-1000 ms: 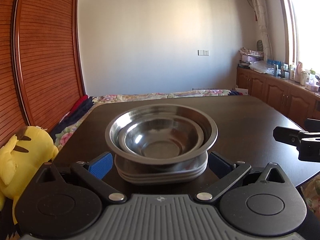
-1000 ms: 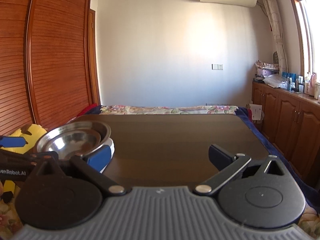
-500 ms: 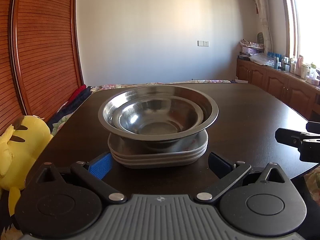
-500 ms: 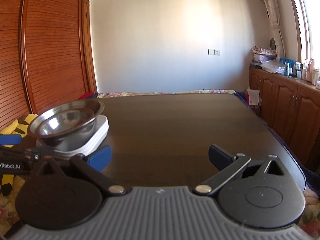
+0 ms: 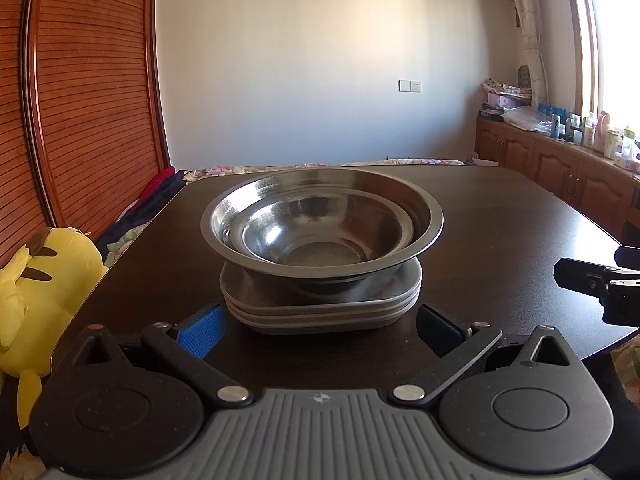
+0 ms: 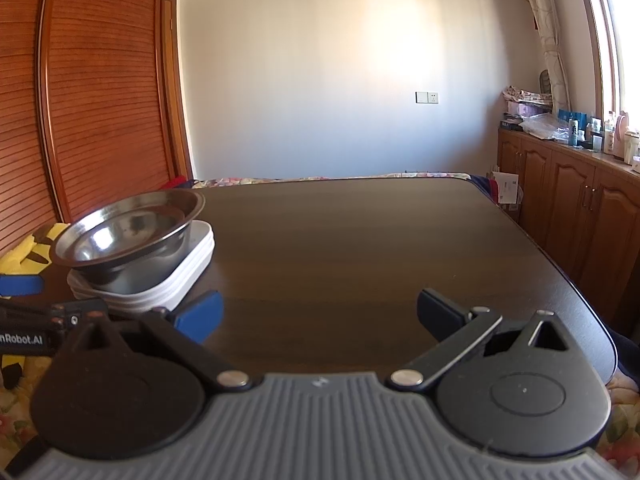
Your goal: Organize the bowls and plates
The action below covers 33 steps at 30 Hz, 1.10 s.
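Two steel bowls (image 5: 320, 224) sit nested, the smaller inside the larger, on a stack of three white square plates (image 5: 320, 312) on the dark wooden table (image 5: 500, 220). My left gripper (image 5: 318, 330) stands open just in front of the stack, nothing between its fingers, its blue pad (image 5: 200, 330) near the plates' left corner. In the right wrist view the same bowls (image 6: 128, 232) and plates (image 6: 160, 284) stand at the left. My right gripper (image 6: 318, 316) is open over bare table, to the right of the stack.
A yellow plush toy (image 5: 36, 280) sits off the table's left edge. Wooden slatted doors (image 5: 80, 100) line the left wall. Wooden cabinets (image 6: 580, 216) with bottles stand at the right. The table's right edge (image 6: 592, 304) curves close to my right gripper.
Both grippers have drawn back from the stack and lowered a little. The bowls and plates stay put on the table, now seen fully and farther from my left fingers.
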### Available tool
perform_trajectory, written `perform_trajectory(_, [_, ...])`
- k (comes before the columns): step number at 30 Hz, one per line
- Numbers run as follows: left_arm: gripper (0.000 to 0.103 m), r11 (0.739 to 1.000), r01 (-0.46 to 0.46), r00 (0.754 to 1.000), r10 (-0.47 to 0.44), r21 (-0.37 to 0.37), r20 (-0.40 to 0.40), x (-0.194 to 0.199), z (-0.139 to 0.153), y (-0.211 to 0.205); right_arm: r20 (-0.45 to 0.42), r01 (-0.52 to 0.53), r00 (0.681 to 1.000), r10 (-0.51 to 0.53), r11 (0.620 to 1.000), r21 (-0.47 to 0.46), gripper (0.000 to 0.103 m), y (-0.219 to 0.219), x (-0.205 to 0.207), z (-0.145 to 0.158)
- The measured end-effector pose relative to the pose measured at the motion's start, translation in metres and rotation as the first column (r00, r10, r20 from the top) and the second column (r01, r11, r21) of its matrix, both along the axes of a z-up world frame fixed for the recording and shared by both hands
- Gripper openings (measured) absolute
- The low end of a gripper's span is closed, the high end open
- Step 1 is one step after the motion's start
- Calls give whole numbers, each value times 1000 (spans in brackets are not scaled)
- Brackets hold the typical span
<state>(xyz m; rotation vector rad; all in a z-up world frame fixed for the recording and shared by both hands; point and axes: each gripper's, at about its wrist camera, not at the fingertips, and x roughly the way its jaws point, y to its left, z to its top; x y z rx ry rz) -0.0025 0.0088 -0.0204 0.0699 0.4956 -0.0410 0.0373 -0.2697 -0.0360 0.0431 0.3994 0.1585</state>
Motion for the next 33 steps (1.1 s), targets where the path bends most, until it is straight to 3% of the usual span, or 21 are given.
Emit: perform_trajectory(33, [103,1000,0,1000,0,0,1,0,0,0,-2,7,1000,-7,1000,13,103,-4,2,2])
